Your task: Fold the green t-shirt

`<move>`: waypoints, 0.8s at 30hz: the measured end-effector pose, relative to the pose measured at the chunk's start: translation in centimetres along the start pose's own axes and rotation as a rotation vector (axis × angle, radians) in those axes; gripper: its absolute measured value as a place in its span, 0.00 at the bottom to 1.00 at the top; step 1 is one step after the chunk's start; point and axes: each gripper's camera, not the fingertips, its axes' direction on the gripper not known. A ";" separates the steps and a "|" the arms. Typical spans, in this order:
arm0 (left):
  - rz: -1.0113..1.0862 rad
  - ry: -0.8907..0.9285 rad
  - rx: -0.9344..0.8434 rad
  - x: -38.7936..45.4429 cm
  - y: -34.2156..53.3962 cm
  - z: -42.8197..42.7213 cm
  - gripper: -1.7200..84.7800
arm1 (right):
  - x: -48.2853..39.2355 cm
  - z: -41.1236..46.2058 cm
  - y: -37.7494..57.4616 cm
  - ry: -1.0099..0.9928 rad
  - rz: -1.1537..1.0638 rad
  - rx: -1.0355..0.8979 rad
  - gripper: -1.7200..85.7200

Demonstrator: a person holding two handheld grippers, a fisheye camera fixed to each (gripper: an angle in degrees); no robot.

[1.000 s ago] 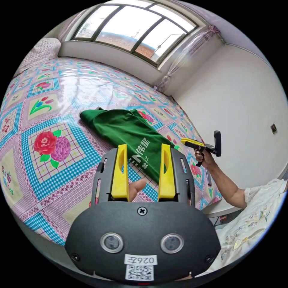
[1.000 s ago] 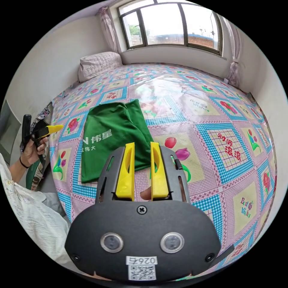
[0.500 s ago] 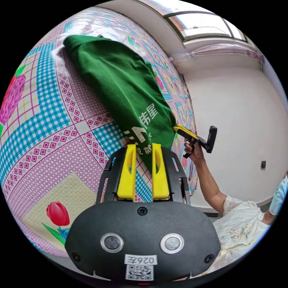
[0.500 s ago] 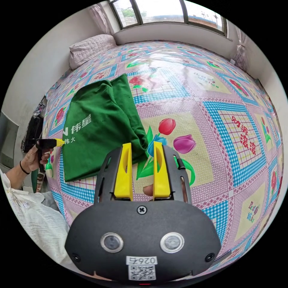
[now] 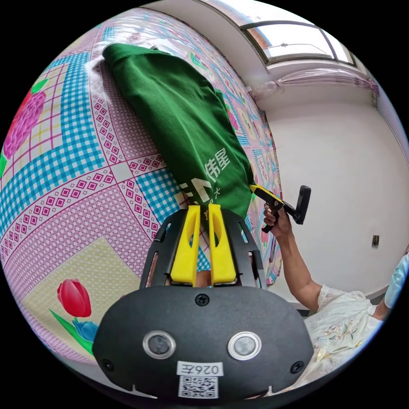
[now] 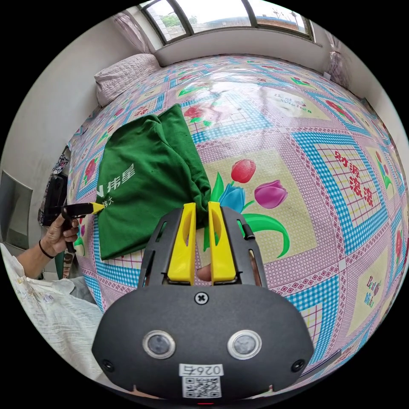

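Now, in the left gripper view the green t-shirt (image 5: 187, 128) lies on the bed (image 5: 64, 187) toward 12 o'clock beyond the left gripper (image 5: 203, 209), fingers narrowed at its hem, while in the right gripper view the right gripper (image 6: 202, 207), equally narrow, meets soft, limp cloth at 11 o'clock, best pinched by corners.

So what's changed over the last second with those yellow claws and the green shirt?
Both came down to the green t-shirt's near edge. The left hand-held gripper and right hand-held gripper narrowed their jaws at the fabric; a firm grip isn't clear. The shirt stayed on the bed.
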 end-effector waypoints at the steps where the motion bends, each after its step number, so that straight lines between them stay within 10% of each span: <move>1: 0.002 0.002 0.008 0.1 -0.1 0.5 0.07 | 0.3 0.0 -0.1 0.002 -0.003 0.000 0.03; 24: 0.131 0.053 -0.243 6.5 -5.5 13.2 0.02 | 6.4 -6.8 14.9 0.029 0.296 0.059 0.01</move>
